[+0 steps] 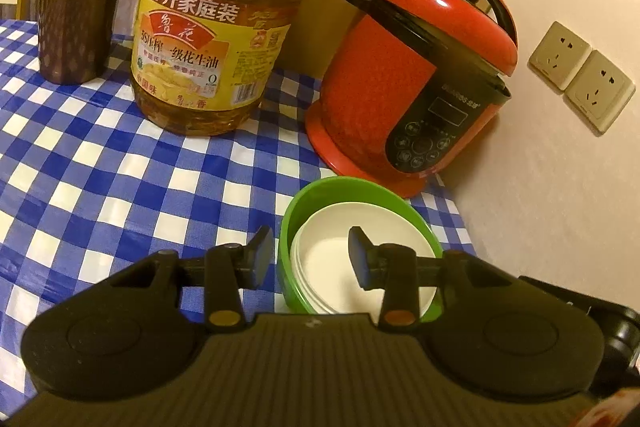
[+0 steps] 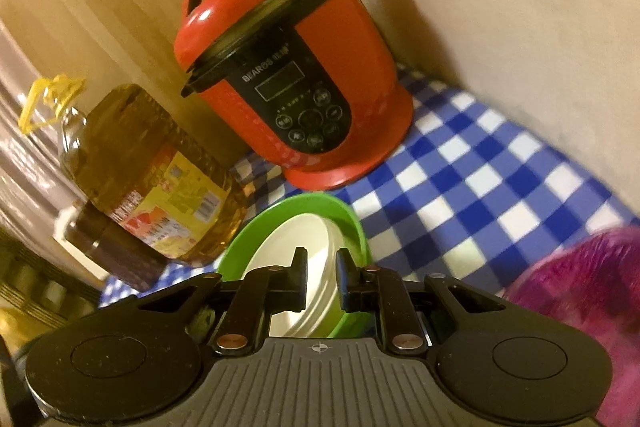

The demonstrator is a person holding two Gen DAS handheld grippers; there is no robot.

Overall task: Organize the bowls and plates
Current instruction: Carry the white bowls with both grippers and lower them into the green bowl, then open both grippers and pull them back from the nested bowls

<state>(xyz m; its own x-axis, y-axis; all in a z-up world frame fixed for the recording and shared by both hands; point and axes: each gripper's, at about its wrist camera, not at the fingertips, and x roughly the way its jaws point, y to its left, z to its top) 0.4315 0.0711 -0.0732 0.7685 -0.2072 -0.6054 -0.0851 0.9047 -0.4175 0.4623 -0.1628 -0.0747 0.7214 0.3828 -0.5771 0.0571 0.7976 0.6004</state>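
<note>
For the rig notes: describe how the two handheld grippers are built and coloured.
Left gripper and right gripper look alike: black two-finger units with flat rectangular pads on short black linkages with metal pivot pins, two round black housings either side, and a grey ribbed centre plate bearing a small crosshair mark. No cables or sleeves show.

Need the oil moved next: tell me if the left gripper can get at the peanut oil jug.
Probably yes. The left gripper stands open over the green bowl, and only bare checked cloth lies before the peanut oil jug.
</note>
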